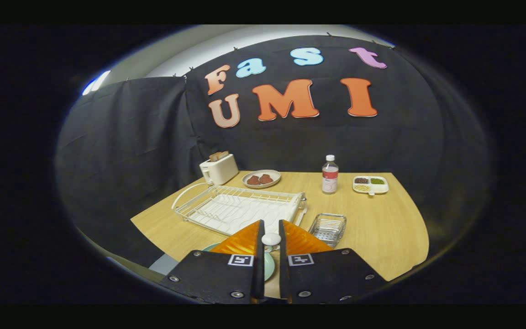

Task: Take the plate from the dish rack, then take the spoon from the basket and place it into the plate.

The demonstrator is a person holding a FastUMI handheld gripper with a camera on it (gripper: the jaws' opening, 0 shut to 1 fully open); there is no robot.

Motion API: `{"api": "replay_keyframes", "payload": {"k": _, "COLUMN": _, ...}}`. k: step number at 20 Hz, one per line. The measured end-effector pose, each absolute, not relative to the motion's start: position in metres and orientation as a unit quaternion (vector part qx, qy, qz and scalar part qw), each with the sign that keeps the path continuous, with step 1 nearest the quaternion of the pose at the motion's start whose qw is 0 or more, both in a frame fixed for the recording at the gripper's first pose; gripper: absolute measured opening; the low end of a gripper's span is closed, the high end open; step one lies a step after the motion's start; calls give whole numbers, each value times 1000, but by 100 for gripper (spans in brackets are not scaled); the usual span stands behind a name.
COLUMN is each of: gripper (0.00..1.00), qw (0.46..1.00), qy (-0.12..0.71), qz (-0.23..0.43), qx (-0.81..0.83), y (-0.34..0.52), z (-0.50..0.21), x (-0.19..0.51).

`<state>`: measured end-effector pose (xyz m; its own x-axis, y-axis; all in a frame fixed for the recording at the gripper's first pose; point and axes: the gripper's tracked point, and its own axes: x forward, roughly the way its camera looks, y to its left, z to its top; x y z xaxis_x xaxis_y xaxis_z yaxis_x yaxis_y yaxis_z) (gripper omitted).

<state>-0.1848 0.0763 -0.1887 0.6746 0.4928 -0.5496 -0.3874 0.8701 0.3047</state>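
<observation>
Table: carrying emptied dish rack and basket, mid-frame.
Claw: pinching white spoon.
Relation: plate lying directly beneath, lower centre.

Fingers nearly closed, narrow gap.

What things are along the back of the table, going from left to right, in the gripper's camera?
Toaster → plate of brown food → water bottle → divided snack tray. Nearer, the gripper has its fingers closed on a white spoon.
</observation>
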Motion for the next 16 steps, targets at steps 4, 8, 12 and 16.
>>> {"api": "replay_keyframes", "payload": {"k": 4, "gripper": 13, "qw": 890, "qy": 348, "qz": 282, "qx": 88, "y": 111, "z": -212, "x": -198}}
{"api": "replay_keyframes", "payload": {"k": 8, "gripper": 13, "qw": 876, "qy": 353, "qz": 317, "qx": 90, "y": 145, "z": -224, "x": -204}}
{"api": "replay_keyframes", "payload": {"k": 12, "gripper": 13, "qw": 870, "qy": 346, "qz": 338, "qx": 92, "y": 174, "z": -234, "x": -204}}
{"api": "replay_keyframes", "payload": {"k": 16, "gripper": 13, "qw": 864, "qy": 356, "qz": 348, "qx": 77, "y": 179, "z": -254, "x": -211}}
